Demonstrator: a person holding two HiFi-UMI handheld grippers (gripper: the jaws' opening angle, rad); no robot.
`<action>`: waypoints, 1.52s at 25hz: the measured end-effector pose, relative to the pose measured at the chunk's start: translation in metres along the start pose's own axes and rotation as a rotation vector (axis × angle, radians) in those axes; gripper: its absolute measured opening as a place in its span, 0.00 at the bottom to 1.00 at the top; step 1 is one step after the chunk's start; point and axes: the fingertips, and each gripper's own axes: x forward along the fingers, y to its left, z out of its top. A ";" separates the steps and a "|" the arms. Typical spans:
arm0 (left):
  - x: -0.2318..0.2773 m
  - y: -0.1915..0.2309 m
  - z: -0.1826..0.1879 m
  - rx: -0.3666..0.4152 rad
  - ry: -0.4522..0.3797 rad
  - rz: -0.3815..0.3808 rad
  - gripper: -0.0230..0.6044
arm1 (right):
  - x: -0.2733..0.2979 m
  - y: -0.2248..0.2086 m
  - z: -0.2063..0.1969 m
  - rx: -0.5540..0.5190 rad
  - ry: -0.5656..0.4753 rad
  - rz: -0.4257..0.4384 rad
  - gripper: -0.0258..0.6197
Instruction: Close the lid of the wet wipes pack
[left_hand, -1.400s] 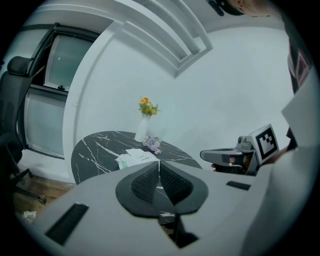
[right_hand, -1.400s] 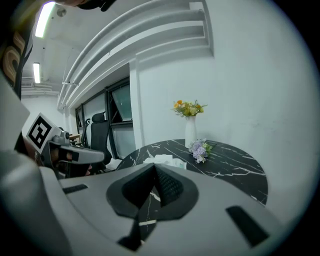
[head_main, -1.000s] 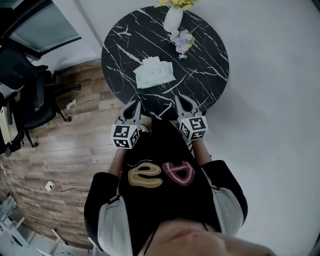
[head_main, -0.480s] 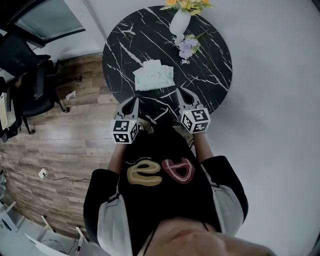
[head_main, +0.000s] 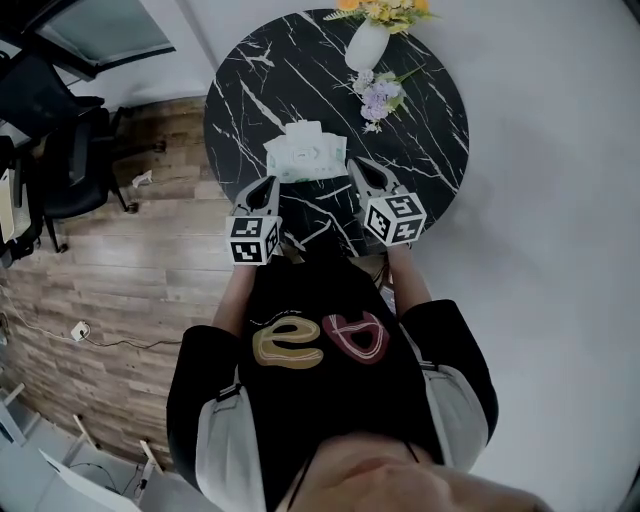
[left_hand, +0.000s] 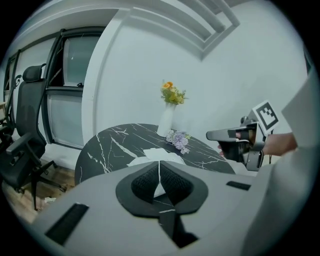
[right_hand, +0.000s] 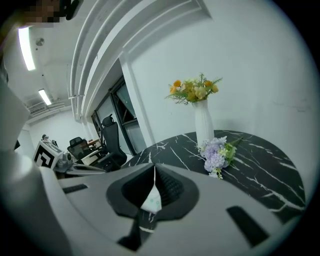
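seen from above: round black marble table (head_main: 250, 90) with a pale wet wipes pack (head_main: 305, 152) lying flat near its front edge; left gripper (head_main: 262, 188) and right gripper (head_main: 362, 172) poised close to the pack's near side, one towards each corner; both pairs of jaws pressed together, gripping nothing; white vase (head_main: 366, 45) of flowers upright at the far edge; loose purple flower bunch (head_main: 378, 97) lying near it; black office chair (head_main: 60, 150) at left
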 end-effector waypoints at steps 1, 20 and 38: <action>0.003 0.000 0.000 -0.003 0.006 0.002 0.07 | 0.005 -0.002 0.001 -0.009 0.014 0.007 0.06; 0.045 0.021 -0.010 -0.082 0.098 0.096 0.07 | 0.097 -0.044 0.014 -0.102 0.222 0.129 0.06; 0.070 0.037 -0.025 -0.145 0.173 0.140 0.07 | 0.177 -0.063 -0.030 -0.152 0.478 0.267 0.06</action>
